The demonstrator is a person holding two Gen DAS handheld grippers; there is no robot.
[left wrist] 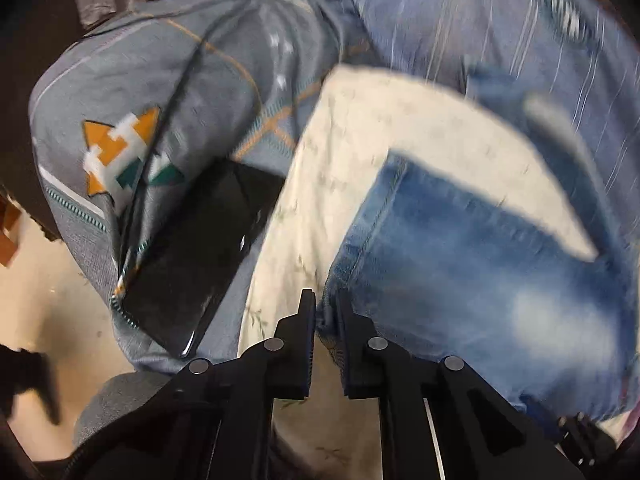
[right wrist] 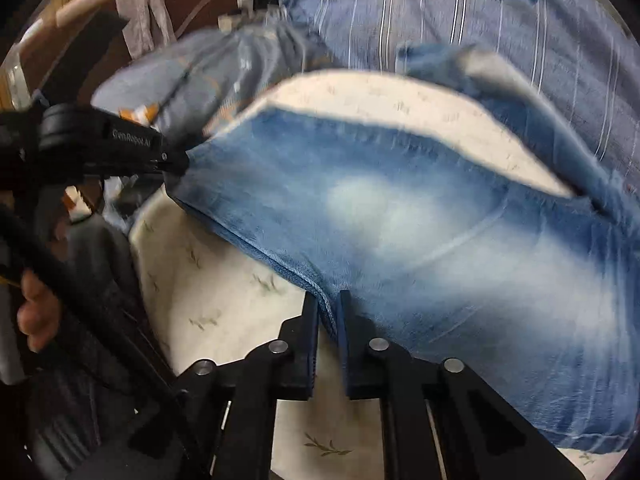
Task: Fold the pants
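Both black two-finger tongs pinch one hemmed edge of the faded blue denim pants (right wrist: pixel 400 216): the left tongs (left wrist: pixel 326 312) nip a corner, the right tongs (right wrist: pixel 329 312) bite the stitched hem, and the cloth spreads ahead of and right of them over a cream leaf-print bed sheet (right wrist: pixel 224 292). To fold well, I judge both grips should travel together, level and taut, so the edges meet squarely. The denim looks thick, stiff and bleached pale mid-panel; a glossy black slab (left wrist: pixel 200 256) lies left of the left tongs
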